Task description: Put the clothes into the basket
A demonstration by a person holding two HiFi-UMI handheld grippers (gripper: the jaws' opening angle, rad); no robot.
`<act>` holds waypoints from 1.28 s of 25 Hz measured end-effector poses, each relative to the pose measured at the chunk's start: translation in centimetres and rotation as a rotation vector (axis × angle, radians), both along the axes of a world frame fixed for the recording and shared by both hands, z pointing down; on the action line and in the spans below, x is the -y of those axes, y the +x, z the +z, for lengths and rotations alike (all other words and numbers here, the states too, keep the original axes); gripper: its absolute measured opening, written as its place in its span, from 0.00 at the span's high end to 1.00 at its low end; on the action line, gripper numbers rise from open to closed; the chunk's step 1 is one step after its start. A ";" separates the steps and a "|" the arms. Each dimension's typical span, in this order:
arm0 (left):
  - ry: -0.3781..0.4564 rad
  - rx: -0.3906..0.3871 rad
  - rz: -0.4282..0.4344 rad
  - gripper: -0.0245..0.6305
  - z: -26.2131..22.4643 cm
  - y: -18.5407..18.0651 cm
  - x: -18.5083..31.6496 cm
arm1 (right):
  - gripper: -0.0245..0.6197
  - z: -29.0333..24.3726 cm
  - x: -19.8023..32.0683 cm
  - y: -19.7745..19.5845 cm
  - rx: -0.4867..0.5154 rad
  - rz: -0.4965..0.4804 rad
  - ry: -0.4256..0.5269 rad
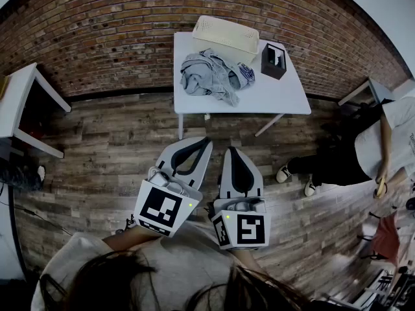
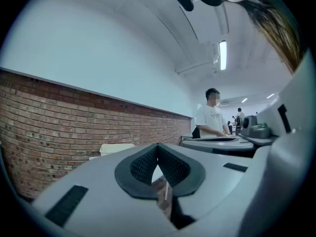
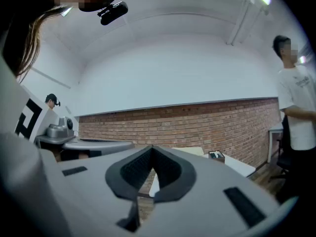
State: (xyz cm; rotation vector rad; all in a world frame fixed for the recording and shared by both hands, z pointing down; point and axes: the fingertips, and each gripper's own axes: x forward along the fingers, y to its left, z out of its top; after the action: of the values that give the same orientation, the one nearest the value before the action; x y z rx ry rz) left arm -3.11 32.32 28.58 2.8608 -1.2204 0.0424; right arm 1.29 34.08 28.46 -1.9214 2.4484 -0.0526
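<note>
at the far left a white side table (image 1: 18, 99) stands by the brick wall (image 1: 97, 31), no part of this job. the left gripper (image 1: 202, 142) hangs low over the wooden floor (image 1: 97, 154), near the person's body and well short of the work; its jaws are pressed together with nothing between them.

in the far middle, the white table (image 1: 272, 96) carries the clothes (image 1: 209, 76), a crumpled grey heap on its left half with a darker patterned piece at the heap's right edge. the basket (image 1: 225, 34), pale and perforated, sits on the table's far edge just behind the heap. i cannot tell whether its mouth faces up.

the right gripper (image 1: 235, 151) is beside the left one, likewise closed and empty. a black box (image 1: 273, 61) stands on the table's far right corner, and a person (image 1: 379, 144) in a white shirt is at the right edge, well apart.

the fabric looks light, soft and limp, so it will likely sag and trail once lifted. a thick raised fold near the top middle of the heap seems the best place to pinch. loose sleeves could drag on the table or catch the basket's rim. both jaws must open first.
</note>
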 end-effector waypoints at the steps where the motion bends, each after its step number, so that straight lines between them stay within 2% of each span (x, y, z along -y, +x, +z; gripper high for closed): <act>1: -0.002 0.000 0.001 0.95 0.0 0.1 0.0 | 0.95 0.1 0.0 0.1 0.001 0.000 -0.001; 17: -0.011 0.007 -0.021 0.95 1.0 1.7 1.3 | 0.95 0.6 0.9 2.3 0.026 -0.029 0.002; 24: -0.051 0.009 -0.086 0.95 2.5 0.6 3.0 | 0.95 2.3 1.9 3.3 0.054 -0.045 -0.038; 32: -0.036 0.006 -0.081 0.95 2.2 1.5 6.1 | 0.95 2.5 4.2 4.1 0.068 -0.044 -0.027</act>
State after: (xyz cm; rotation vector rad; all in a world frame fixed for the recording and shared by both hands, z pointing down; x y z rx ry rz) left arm -1.60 26.21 30.77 2.7799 -1.3215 0.0695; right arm 5.38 29.85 30.97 -1.8441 2.4585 -0.1495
